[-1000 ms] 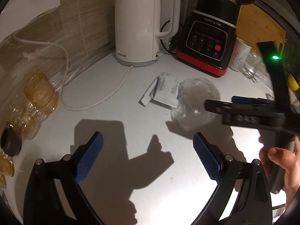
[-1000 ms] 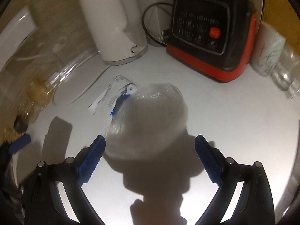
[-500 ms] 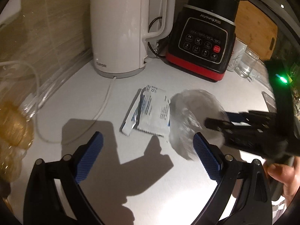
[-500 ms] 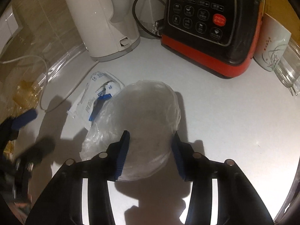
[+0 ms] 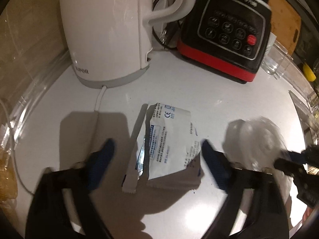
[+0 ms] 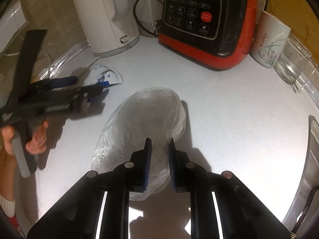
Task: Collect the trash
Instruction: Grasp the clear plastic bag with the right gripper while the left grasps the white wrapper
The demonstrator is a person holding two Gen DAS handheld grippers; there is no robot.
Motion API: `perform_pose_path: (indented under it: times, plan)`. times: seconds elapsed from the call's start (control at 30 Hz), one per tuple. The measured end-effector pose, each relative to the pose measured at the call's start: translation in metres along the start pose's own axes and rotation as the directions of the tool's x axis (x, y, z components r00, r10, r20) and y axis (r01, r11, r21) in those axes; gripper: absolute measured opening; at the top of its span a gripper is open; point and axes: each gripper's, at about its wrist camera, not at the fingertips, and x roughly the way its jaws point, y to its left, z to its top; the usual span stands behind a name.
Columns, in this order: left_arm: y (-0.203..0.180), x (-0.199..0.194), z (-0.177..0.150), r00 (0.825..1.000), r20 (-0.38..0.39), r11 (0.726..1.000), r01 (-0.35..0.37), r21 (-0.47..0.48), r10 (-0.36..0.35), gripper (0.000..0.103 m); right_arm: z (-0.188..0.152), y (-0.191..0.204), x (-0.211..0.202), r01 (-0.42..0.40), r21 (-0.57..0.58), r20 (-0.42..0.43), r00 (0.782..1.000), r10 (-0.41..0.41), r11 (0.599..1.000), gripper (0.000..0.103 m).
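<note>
Here, from my left wrist, my left tool point(image 5: 155, 151) straddles a torn wrapper point(image 5: 167, 141) on the white worktop point(image 5: 229, 99), jaws just closing but not yet touching it. From my right wrist, my right tool point(image 6: 160, 145) has clenched onto a clear bag point(image 6: 147, 111).

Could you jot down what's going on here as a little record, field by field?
Surface: white countertop
Trash: clear plastic bag; torn white packet
Right gripper: shut on the clear plastic bag
Left gripper: jaws just been closing, either side of the torn white packet, not yet pressing it
Behind: white kettle, black and red blender base
</note>
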Motion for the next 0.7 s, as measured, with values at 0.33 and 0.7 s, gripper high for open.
perform_pose_path:
  times: [0.33, 0.7]
  plan:
    - [-0.010, -0.021, -0.013, 0.997, 0.050, 0.998, -0.063, 0.001, 0.063, 0.029, -0.012, 0.009, -0.013, -0.023, -0.005, 0.007, 1.000, 0.023, 1.000, 0.014]
    - [-0.064, -0.097, -0.055, 0.989, 0.121, 0.996, -0.086, 0.008, 0.084, 0.029, -0.044, 0.010, -0.077, -0.043, -0.042, 0.087, 0.995, 0.046, 0.998, 0.014]
